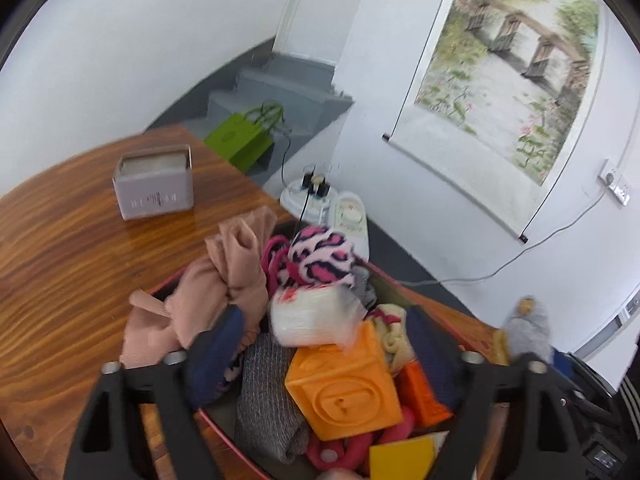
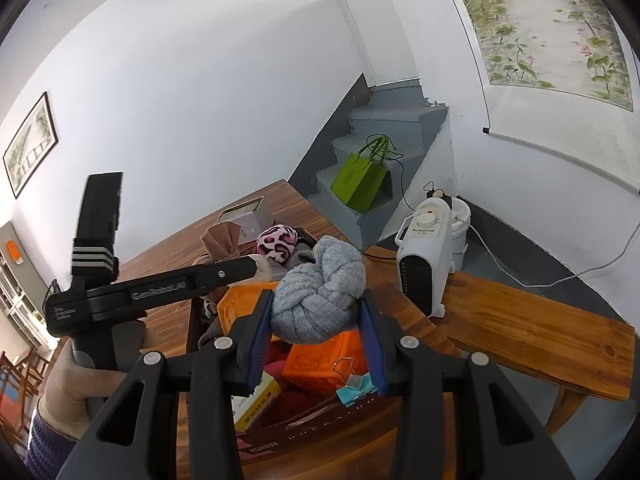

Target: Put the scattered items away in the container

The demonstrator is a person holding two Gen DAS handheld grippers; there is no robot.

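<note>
Looking along the left gripper (image 1: pixel 320 356), the left wrist view shows its fingers spread wide over the container (image 1: pixel 224 424), pinching nothing; a white tissue pack (image 1: pixel 312 316), blurred, sits between them on top of the pile without either pad pressing it. Under it lie an orange cube (image 1: pixel 344 392), a grey knit cloth (image 1: pixel 268 400), a yellow block (image 1: pixel 400 460) at six o'clock, a pink cloth (image 1: pixel 208 292) draped over the rim at ten o'clock, and a pink leopard-print roll (image 1: pixel 320 256) at twelve. A grey tissue box (image 1: pixel 154 184) stands apart on the wooden table (image 1: pixel 60 280) at eleven o'clock. At four o'clock the grey sock bundle (image 1: pixel 528 332) shows only as a blur.

The right wrist view makes that bundle plain: the right gripper (image 2: pixel 316 316) has its blue pads pinching the grey sock bundle (image 2: pixel 320 292), held above the container (image 2: pixel 304 436). It alone shows a blue binder clip (image 2: pixel 354 386) and a small yellow-and-white box (image 2: pixel 256 400) inside at six o'clock, the left gripper (image 2: pixel 256 266) from the side at nine o'clock with the person's hand (image 2: pixel 80 384) on its grip, a white heater (image 2: pixel 424 264) at two o'clock, and a wooden bench (image 2: pixel 536 332) at three. The green bag (image 2: pixel 360 180) on the steps appears in both.
</note>
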